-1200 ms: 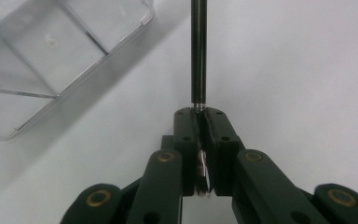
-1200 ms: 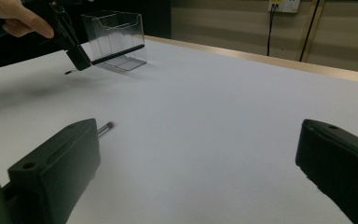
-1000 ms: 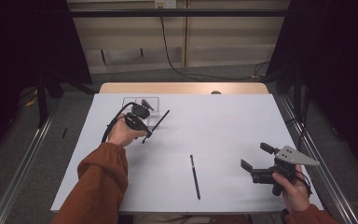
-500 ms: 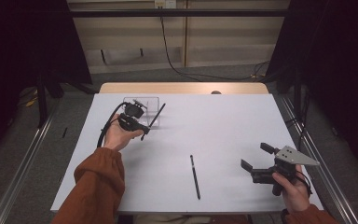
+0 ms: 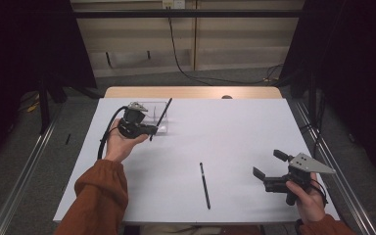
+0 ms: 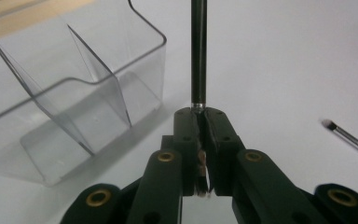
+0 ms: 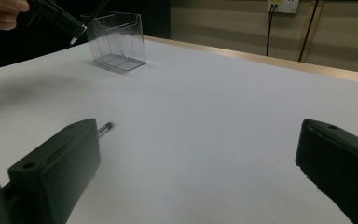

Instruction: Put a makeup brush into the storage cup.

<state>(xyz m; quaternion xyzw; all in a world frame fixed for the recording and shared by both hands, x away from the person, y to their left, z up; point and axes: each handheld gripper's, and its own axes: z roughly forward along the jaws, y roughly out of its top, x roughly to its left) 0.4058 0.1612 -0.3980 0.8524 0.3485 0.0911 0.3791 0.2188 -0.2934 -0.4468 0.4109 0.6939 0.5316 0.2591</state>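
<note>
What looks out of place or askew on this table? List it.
One brush lies loose on the bare white table, apart from the clear divided holder, whose compartments look empty. The left gripper is shut on the other brush beside the holder. The right gripper stands open. Nothing looks spilled or damaged.

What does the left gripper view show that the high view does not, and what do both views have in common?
The left gripper view alone shows the divider wall inside the clear box and the jaws pressed on the brush's bristle end.

The high view alone shows the right gripper, open and apart from everything, and the person's orange sleeve.

Both show the left gripper shut on the black brush, the clear box, and a second brush lying on the white table.
</note>
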